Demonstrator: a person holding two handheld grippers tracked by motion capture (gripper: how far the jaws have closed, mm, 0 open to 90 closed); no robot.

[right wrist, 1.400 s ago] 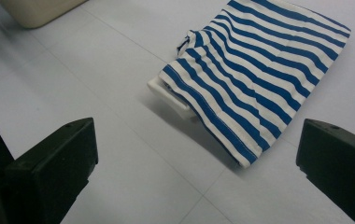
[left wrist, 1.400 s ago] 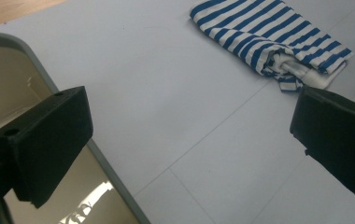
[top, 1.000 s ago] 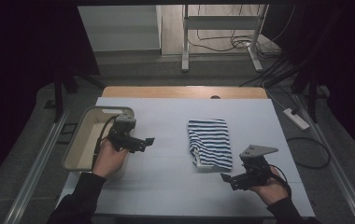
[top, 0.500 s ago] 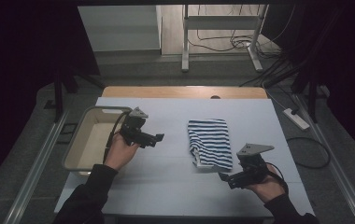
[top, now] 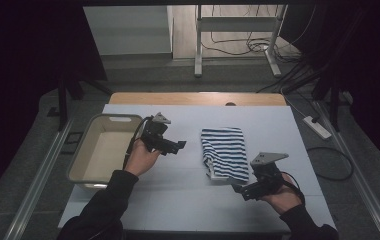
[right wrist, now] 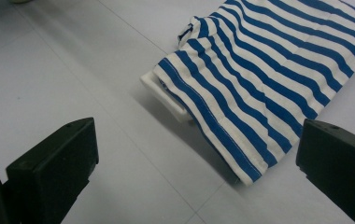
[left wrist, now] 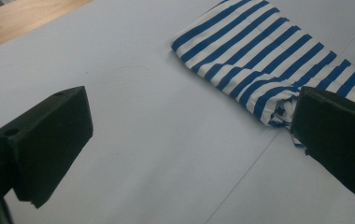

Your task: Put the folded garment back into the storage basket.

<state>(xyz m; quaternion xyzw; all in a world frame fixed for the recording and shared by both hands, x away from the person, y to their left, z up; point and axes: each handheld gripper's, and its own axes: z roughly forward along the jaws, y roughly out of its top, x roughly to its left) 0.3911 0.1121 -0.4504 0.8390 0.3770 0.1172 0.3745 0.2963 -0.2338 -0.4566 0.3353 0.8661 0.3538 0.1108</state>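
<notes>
A folded blue-and-white striped garment (top: pixel 224 152) lies flat in the middle of the white table (top: pixel 178 200). My left gripper (top: pixel 178 146) is held above the table just left of it, jaws wide apart and empty. Along its jaws I see the garment's near-left corner (left wrist: pixel 269 60). My right gripper (top: pixel 238 190) hovers at the garment's front right corner, open, with nothing between its jaws. The right gripper view shows the striped garment (right wrist: pixel 269 79) and a white folded edge (right wrist: pixel 164 93) sticking out beneath it.
A beige plastic tub (top: pixel 84 155) stands at the table's left edge, beside my left hand. A wooden strip (top: pixel 198 98) runs along the far edge. Cables and a power strip (top: pixel 318 127) lie on the floor at the right.
My left gripper has moved right, from over the tub's edge toward the garment. The right gripper has barely shifted.
</notes>
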